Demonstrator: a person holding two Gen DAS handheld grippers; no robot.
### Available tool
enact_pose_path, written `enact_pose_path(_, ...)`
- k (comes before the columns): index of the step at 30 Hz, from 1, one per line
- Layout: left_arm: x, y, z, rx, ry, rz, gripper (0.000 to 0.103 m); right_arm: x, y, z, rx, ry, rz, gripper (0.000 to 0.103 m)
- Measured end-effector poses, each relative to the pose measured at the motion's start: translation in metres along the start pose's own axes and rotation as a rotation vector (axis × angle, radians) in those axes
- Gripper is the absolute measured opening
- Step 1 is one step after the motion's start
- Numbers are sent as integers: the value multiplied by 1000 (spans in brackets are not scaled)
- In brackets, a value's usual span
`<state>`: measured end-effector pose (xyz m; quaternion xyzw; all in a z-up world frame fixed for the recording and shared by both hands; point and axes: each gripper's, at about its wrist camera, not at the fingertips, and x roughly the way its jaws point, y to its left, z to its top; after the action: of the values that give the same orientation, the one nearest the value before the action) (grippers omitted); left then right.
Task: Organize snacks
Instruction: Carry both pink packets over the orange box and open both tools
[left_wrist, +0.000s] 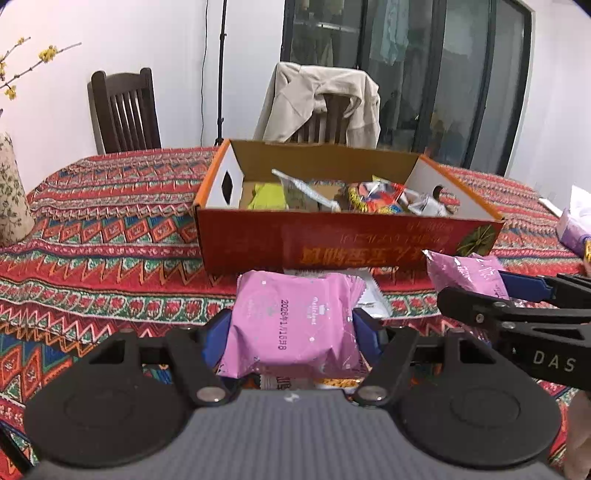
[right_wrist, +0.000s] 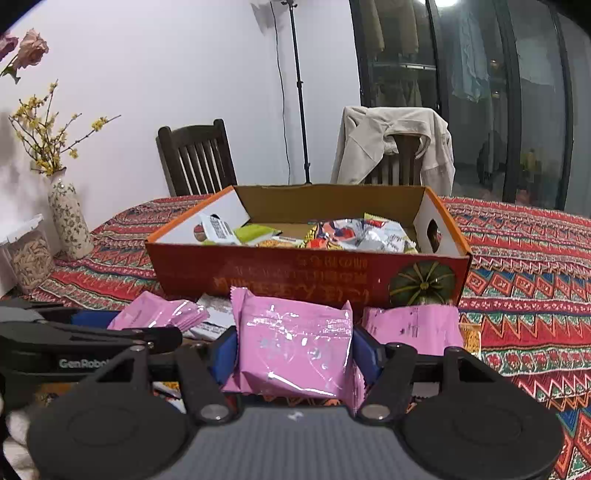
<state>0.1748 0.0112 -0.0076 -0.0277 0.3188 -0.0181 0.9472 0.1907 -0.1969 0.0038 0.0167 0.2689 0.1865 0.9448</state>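
Observation:
My left gripper (left_wrist: 291, 328) is shut on a pink snack packet (left_wrist: 291, 321), held just above the patterned tablecloth in front of the red cardboard box (left_wrist: 258, 236). My right gripper (right_wrist: 295, 347) is shut on a second pink snack packet (right_wrist: 295, 339), also in front of the box (right_wrist: 258, 269). Each gripper shows in the other's view: the right gripper (left_wrist: 517, 295) at the right with its packet (left_wrist: 465, 273), the left gripper (right_wrist: 122, 325) at the left with its packet (right_wrist: 159, 314). The box holds several mixed snack packets (right_wrist: 332, 232). A third pink packet (right_wrist: 410, 325) lies near the box's front right.
White and orange wrappers (left_wrist: 369, 295) lie under the grippers on the tablecloth (left_wrist: 110, 229). A floral vase (right_wrist: 68, 218) and a clear jar (right_wrist: 26, 254) stand at the table's left. Two chairs (right_wrist: 195, 158) stand behind, one draped with a beige jacket (right_wrist: 391, 144). A tissue pack (left_wrist: 572, 225) lies at the right.

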Motion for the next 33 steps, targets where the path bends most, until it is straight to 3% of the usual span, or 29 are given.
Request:
enact_pose_path(8, -19, -3, 24, 15, -74, 0, 70, -16, -1, 14, -32, -54, -18, 64)
enact_pose_path(15, -20, -9, 64, 30, -147, 17, 70, -19, -11, 50, -60, -111, -56, 64)
enact_pose_path(25, -4, -17, 113, -24, -209, 29, 70, 7, -19, 93, -61, -162, -83, 64)
enact_pose_path(33, 22, -15, 133, -88, -238, 51, 70, 41, -29, 113, -21, -177, -109, 64)
